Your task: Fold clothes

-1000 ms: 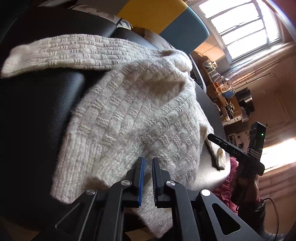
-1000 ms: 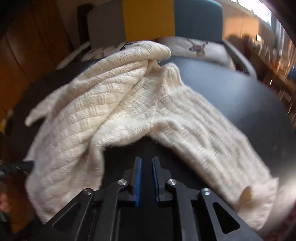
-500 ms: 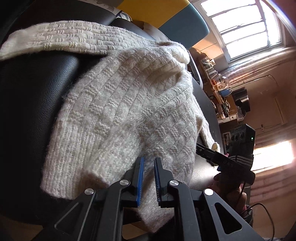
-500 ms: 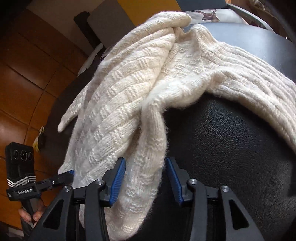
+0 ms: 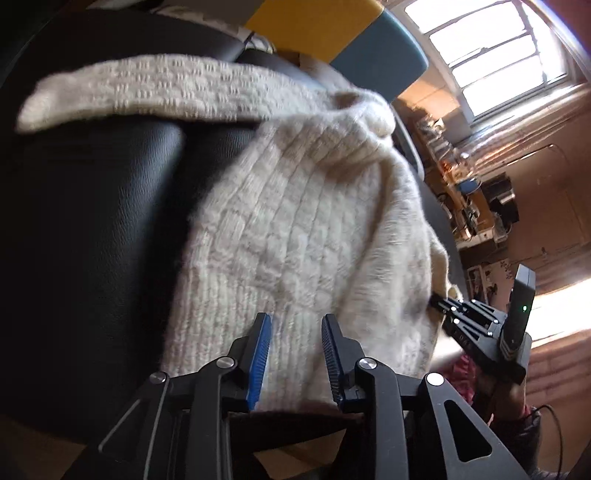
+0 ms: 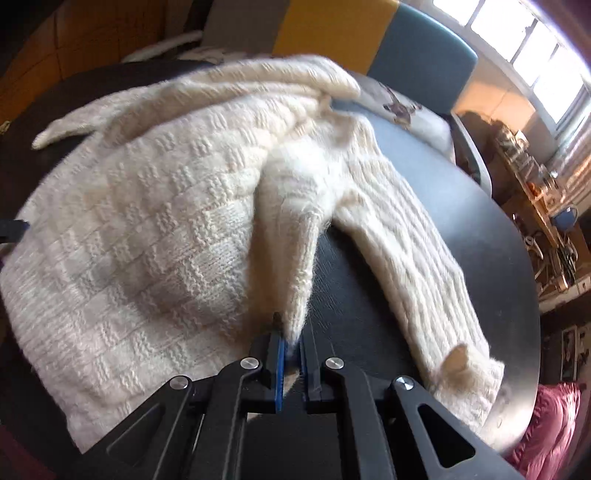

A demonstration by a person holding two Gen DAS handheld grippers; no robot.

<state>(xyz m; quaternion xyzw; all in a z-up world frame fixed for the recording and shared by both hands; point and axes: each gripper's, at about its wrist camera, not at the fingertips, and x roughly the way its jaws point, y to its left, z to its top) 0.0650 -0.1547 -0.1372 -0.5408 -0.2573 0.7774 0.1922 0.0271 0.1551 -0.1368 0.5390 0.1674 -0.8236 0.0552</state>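
The cream basket-weave knit sweater (image 6: 155,236) lay spread over the round black leather-textured counter (image 6: 461,221), one sleeve (image 6: 413,280) running toward the near right rim, the other sleeve (image 5: 140,88) stretched across the far side. My right claw (image 6: 291,343) sat low at the near edge with its jaws nearly together, pinching a raised fold of the sweater's ribbed edge; the knit rose from between the blue pads (image 6: 280,354) in a taut ridge. In the left wrist view, my left claw (image 5: 295,347) stood parted to a moderate gap, the ribbed hem (image 5: 291,325) lying directly ahead between and beyond the fingertips. I could not tell whether the pads touched the wool; nothing was clamped. The right claw body (image 5: 476,325) showed at the sweater's right side there. Yellow and teal chair backs (image 6: 369,33) stood behind the counter.
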